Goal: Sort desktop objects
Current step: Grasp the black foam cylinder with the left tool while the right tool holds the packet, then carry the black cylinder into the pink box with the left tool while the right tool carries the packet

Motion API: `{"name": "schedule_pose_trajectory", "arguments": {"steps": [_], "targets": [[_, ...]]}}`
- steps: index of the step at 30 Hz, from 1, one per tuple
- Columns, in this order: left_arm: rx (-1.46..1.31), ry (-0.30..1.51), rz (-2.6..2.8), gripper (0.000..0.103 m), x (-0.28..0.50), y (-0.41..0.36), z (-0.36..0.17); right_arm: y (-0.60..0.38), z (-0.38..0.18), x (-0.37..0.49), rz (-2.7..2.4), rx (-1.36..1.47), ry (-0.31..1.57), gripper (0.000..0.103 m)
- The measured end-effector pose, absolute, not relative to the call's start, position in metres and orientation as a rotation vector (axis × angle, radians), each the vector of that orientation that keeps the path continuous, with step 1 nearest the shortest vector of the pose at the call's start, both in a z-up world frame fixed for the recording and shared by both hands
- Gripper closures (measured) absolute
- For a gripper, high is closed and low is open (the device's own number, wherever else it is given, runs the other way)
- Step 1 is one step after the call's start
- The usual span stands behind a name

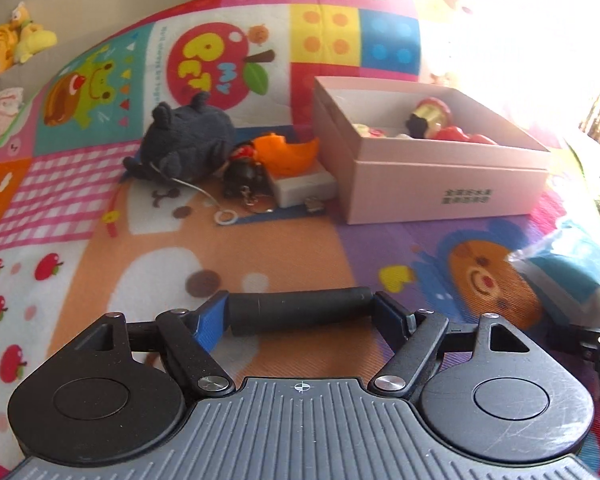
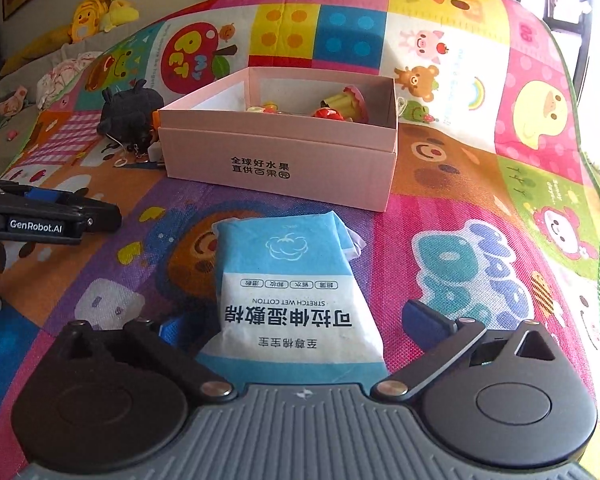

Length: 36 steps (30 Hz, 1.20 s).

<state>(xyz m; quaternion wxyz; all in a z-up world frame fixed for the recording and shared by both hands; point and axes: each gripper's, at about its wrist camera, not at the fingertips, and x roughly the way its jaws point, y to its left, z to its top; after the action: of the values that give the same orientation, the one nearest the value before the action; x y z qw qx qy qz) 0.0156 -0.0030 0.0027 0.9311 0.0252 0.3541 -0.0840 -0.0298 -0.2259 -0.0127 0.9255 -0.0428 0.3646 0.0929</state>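
Gripping a black cylinder crosswise between its blue pads, the left tool hovers over the colourful play mat. The right tool stands wide around a blue cotton-pad packet lying on the mat, just before the pink box holding small toys.

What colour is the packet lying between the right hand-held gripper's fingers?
Light blue and white packet, with dark printed text; clearest in the right wrist view.
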Motion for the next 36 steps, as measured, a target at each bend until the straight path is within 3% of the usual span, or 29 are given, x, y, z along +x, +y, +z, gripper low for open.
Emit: {"name": "schedule_pose_trajectory", "arguments": {"steps": [5,15,22,29,36], "targets": [[0.043,0.719,-0.225,0.011,0.005,-0.016,0.0,-0.225,-0.013,-0.03,0.195,-0.087,0.749,0.0],[0.029,0.718,-0.341,0.008,-0.013,-0.023,0.0,-0.225,-0.015,-0.028,0.198,-0.084,0.762,0.0],[0.044,0.717,-0.444,0.008,-0.025,-0.03,0.002,-0.226,-0.015,-0.027,0.199,-0.076,0.766,0.0],[0.043,0.722,-0.385,0.022,-0.016,-0.023,0.002,-0.225,-0.015,-0.028,0.2,-0.075,0.766,0.0],[0.11,0.72,-0.355,0.019,-0.019,-0.027,0.001,-0.225,-0.015,-0.028,0.199,-0.076,0.766,0.0]]}}
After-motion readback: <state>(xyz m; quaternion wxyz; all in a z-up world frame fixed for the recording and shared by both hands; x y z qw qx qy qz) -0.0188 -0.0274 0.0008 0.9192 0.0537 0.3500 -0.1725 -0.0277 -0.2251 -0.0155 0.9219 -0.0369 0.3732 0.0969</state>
